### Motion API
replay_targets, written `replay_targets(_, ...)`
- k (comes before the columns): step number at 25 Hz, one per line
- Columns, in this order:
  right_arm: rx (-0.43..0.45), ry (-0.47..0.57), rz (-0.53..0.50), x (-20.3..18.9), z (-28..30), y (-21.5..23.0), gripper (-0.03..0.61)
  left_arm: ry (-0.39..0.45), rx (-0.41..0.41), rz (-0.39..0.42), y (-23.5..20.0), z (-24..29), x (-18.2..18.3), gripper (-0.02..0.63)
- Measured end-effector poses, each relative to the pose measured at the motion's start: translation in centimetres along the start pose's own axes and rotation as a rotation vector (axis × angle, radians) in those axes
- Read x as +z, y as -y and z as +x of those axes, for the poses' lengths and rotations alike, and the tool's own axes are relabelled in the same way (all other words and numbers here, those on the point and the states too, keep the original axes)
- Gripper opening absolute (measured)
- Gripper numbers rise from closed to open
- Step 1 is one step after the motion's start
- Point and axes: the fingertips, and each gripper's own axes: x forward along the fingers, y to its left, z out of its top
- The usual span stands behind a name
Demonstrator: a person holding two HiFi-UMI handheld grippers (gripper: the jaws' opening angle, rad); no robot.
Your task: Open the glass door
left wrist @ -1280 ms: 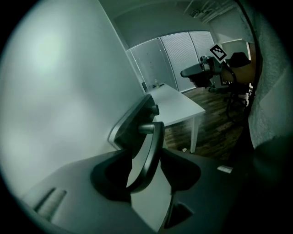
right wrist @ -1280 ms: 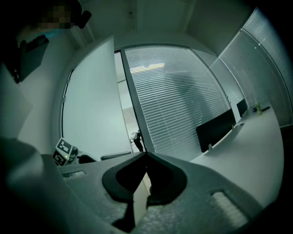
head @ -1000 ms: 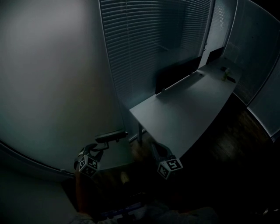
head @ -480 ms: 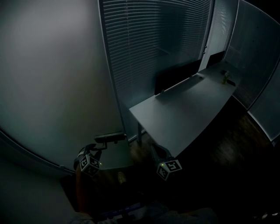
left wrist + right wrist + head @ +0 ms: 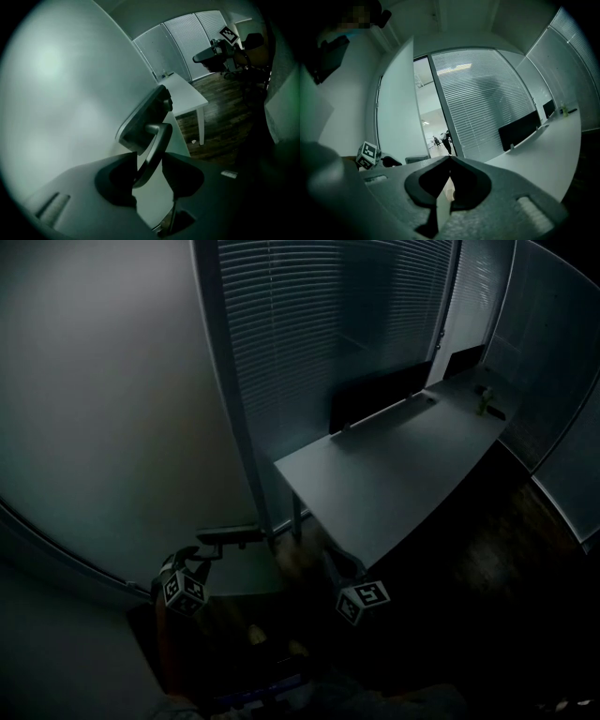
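Dim office. A frosted glass door (image 5: 103, 427) fills the left side, standing ajar. Just right of the door is a wall of closed blinds (image 5: 328, 324), and further right a long pale surface (image 5: 403, 474). At the door's free edge the left gripper (image 5: 149, 153) clamps the door's lever handle (image 5: 158, 136), its jaws having just closed onto it. Right of the door, apart from it, the right gripper (image 5: 450, 159) has its jaws together, empty

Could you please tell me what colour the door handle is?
The door handle looks metallic silver-grey; it shows best in the left gripper view.
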Motion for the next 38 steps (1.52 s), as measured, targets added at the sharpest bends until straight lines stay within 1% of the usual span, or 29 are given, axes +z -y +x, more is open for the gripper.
replay_targets(10,-0.013,-0.018,-0.012,-1.3,-2.0,-2.1,0.002,0.034,-0.037,0.010,2.4,-2.8,-1.0,0.173)
replay_targets(15,-0.034,-0.020,-0.017,-2.0,-2.6,-3.3,0.002,0.065,-0.050,0.025,2.9,-3.5,-0.7,0.173)
replay_targets(21,-0.047,-0.024,-0.009,-3.2,-4.1,-6.7,0.002,0.090,-0.056,0.043,4.2,-4.6,-1.9,0.173)
replay_targets(27,-0.073,-0.024,-0.016,-3.6,-5.8,-8.0,0.002,0.104,-0.068,0.063,5.1,-5.6,-2.2,0.173)
replay_targets(35,-0.115,0.006,-0.036,-4.2,-8.4,-9.2,0.002,0.121,-0.081,0.086,6.7,-7.0,-3.0,0.173)
replay_targets(38,-0.134,0.015,-0.039,-4.4,-10.0,-10.6,0.002,0.132,-0.086,0.096,7.5,-8.7,-3.6,0.173)
